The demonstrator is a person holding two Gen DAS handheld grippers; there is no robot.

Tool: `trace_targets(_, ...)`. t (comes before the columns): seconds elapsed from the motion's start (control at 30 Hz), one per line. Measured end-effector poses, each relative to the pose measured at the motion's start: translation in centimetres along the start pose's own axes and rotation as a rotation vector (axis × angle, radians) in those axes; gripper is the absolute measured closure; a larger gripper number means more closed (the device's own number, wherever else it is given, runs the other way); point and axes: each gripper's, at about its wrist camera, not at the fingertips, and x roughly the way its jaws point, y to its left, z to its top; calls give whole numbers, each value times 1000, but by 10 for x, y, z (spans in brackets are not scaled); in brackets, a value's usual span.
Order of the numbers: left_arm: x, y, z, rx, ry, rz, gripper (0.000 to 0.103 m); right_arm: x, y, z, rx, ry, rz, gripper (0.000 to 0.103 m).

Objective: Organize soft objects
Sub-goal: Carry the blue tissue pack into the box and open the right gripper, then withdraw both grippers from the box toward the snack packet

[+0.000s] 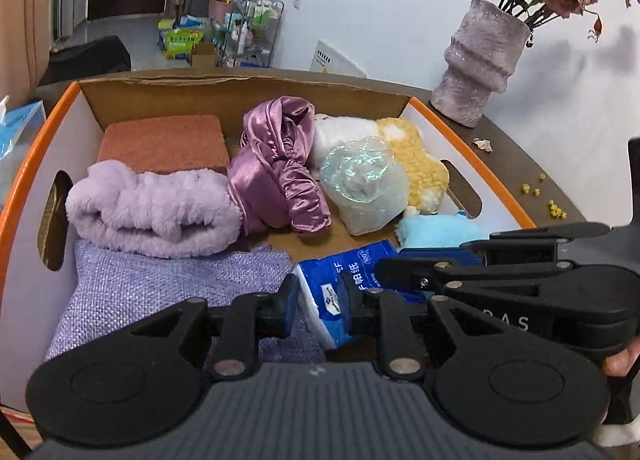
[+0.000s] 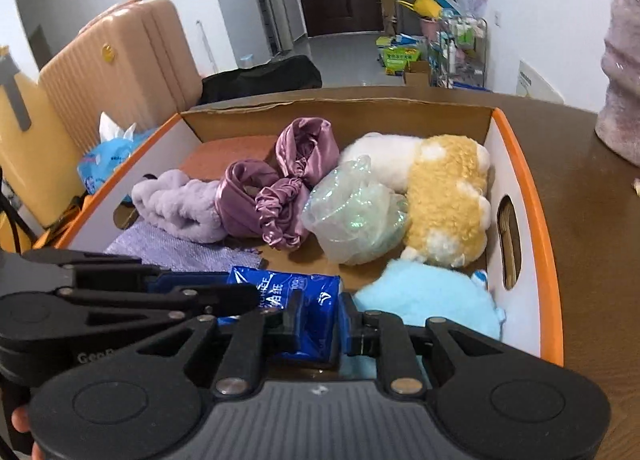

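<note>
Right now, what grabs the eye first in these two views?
The orange-rimmed cardboard box packed with soft things: a shiny purple satin cloth in the middle, and a yellow-and-white plush toy along its right wall. At the near edge, the left gripper and right gripper both have their jaws closed on a blue tissue pack. A lavender vase of dried roses stands on the table beyond the box.

Blue tissue pack (image 1: 340, 292) reads "100"; right gripper (image 1: 394, 274) body shows "PAS".

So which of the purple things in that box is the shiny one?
The satin bonnet in the middle: glossy and crinkled. The fluffy roll and flat woven cloth left of it are matte.
</note>
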Motion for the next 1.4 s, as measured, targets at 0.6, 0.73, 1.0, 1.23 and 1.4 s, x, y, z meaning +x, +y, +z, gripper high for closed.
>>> trace_targets(0.6,-201,-46,-16,131,-456,276,20,-196,11,-17,-27,-342,-44,44)
trace_targets(0.73,-237,-61,-38,177,-556,347,10,-234,33,-47,-175,-519,-121,7)
trace_targets(1.0,-273,-85,-57,185,-606,350,5,-275,53,-53,-170,-602,-120,5)
trace_targets(1.23,-297,-94,-165,147,-596,358,0,-283,65,-131,-127,-650,-127,5)
trace_targets(1.4,-303,-93,-259,115,-516,327,0,-284,77,-239,-117,-638,-82,5)
